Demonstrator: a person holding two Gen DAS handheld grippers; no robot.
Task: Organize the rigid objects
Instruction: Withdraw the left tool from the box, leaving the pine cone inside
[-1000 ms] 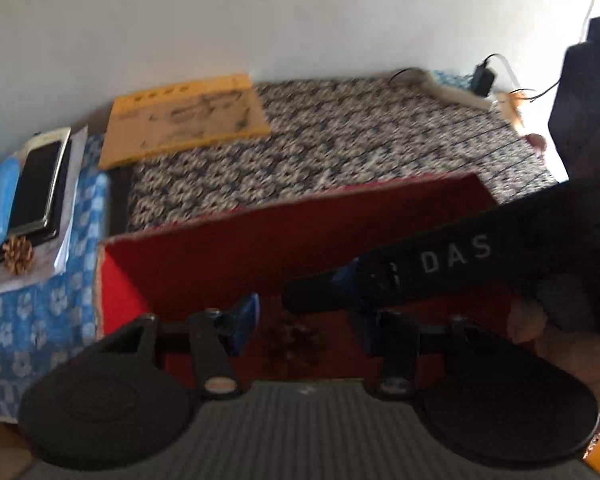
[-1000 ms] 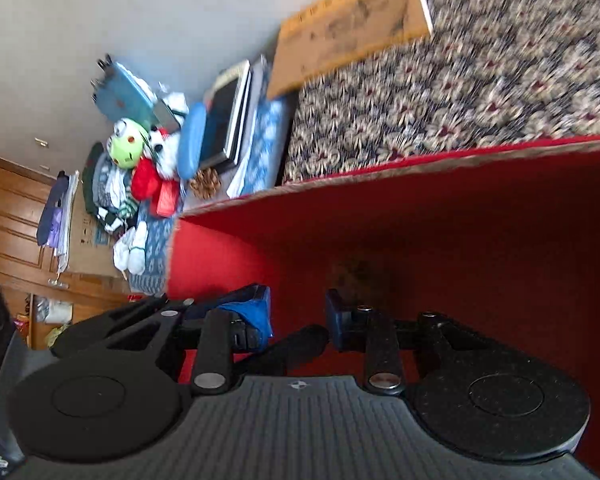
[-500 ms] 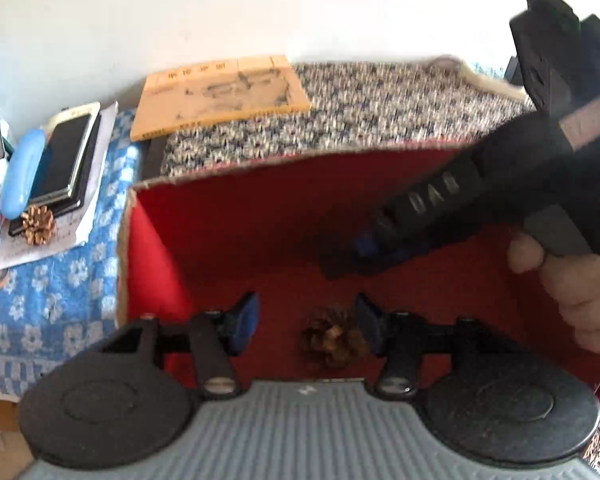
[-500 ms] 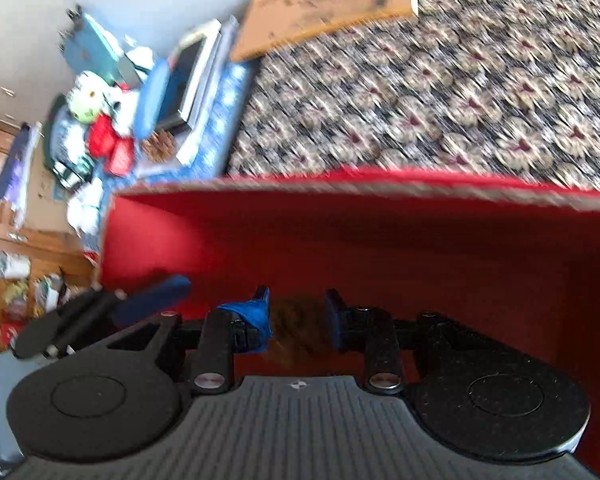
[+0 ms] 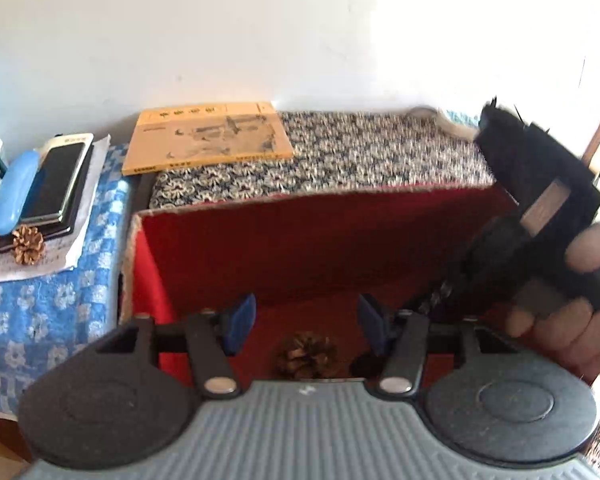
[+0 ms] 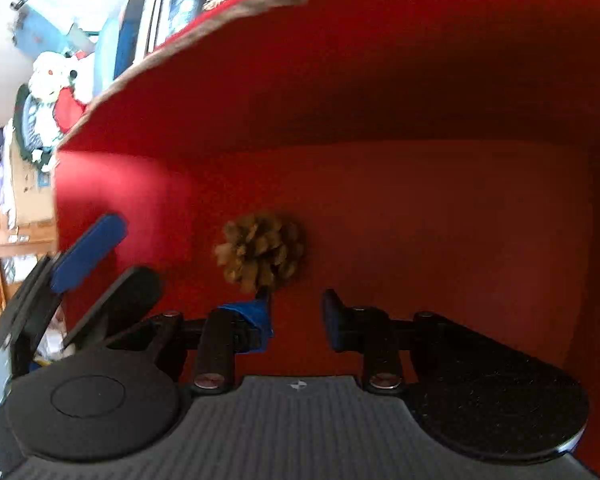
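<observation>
A brown pinecone (image 5: pixel 306 354) lies on the floor of the red box (image 5: pixel 300 248). My left gripper (image 5: pixel 306 326) hangs open just above it, one blue pad on each side and neither touching. In the right wrist view the same pinecone (image 6: pixel 262 254) sits on the box floor (image 6: pixel 440 220) just ahead of my right gripper (image 6: pixel 296 316). Its jaws are closing with nothing between them. A blue pad of the left gripper (image 6: pixel 88 254) shows at the left. A second pinecone (image 5: pixel 28 244) rests on paper outside the box.
The box's left wall (image 5: pixel 148 264) stands close to my left fingers. A hand (image 5: pixel 572 320) holds the right gripper's black body (image 5: pixel 540 196) at the right. A yellow book (image 5: pixel 208 136) lies on patterned cloth (image 5: pixel 380 156); a phone (image 5: pixel 56 180) and blue case (image 5: pixel 14 188) lie left.
My left jaws have spread wider over the pinecone on the box floor. My right gripper has dropped deep into the box, and the pinecone now lies close ahead of its fingers.
</observation>
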